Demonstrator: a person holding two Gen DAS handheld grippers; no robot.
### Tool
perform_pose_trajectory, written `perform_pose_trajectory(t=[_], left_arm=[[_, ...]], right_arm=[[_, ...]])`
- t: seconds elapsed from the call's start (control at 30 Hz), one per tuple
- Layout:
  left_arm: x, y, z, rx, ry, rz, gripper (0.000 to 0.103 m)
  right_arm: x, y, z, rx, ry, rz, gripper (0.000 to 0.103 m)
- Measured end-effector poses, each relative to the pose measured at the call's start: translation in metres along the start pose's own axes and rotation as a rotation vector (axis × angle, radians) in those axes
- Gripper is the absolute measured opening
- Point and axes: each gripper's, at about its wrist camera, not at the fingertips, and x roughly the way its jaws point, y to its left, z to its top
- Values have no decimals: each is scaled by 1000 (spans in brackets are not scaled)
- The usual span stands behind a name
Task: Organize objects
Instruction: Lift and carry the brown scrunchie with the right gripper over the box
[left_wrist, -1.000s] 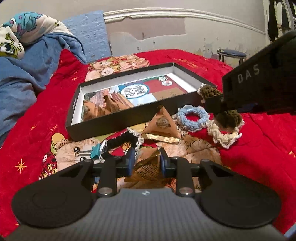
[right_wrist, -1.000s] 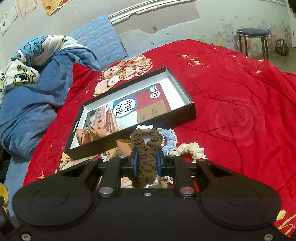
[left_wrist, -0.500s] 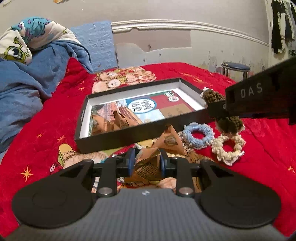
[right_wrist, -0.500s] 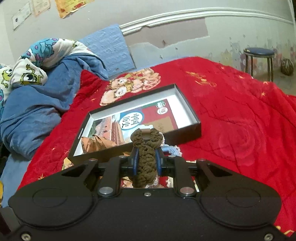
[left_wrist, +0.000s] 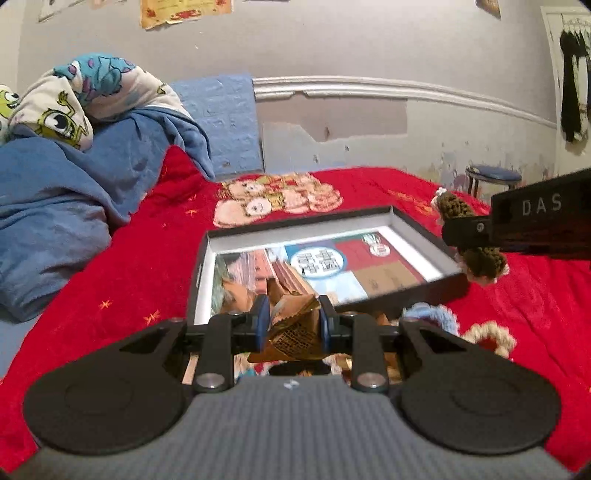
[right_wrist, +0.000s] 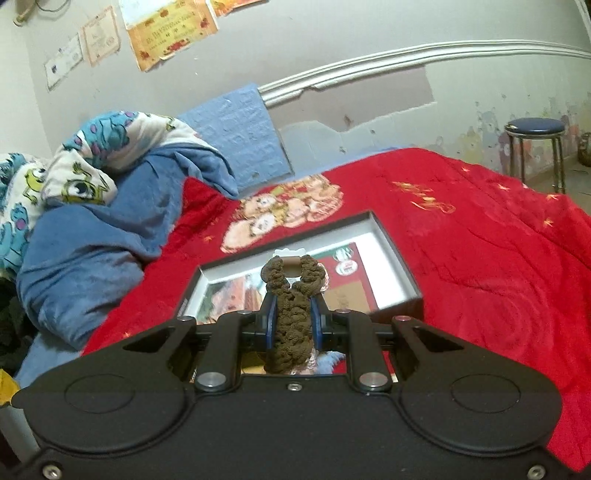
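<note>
Packet (left_wrist: 291, 328) clamped in left tool (left_wrist: 291, 325) above box (left_wrist: 417, 291).

I have lifted the left gripper (left_wrist: 290, 325) off the red bedspread (left_wrist: 147, 266), its brown paper packet (left_wrist: 291, 332) rising clear of the pile near the black box (left_wrist: 413, 291), whose near edge it now overlaps. My right gripper (right_wrist: 291, 325) has tilted up, so its brown crocheted scrunchie (right_wrist: 291, 328) now shows against the box's interior.
</note>
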Motion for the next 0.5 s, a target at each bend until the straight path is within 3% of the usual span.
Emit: perform_pose_trajectory(t=[0.23, 0.5], left_arm=[[2, 21, 35, -95, -70, 5, 30], [47, 28, 80, -195, -55, -37, 30]], right_arm=[[12, -3, 39, 51, 3, 85, 19], [50, -13, 88, 160, 86, 123, 19]])
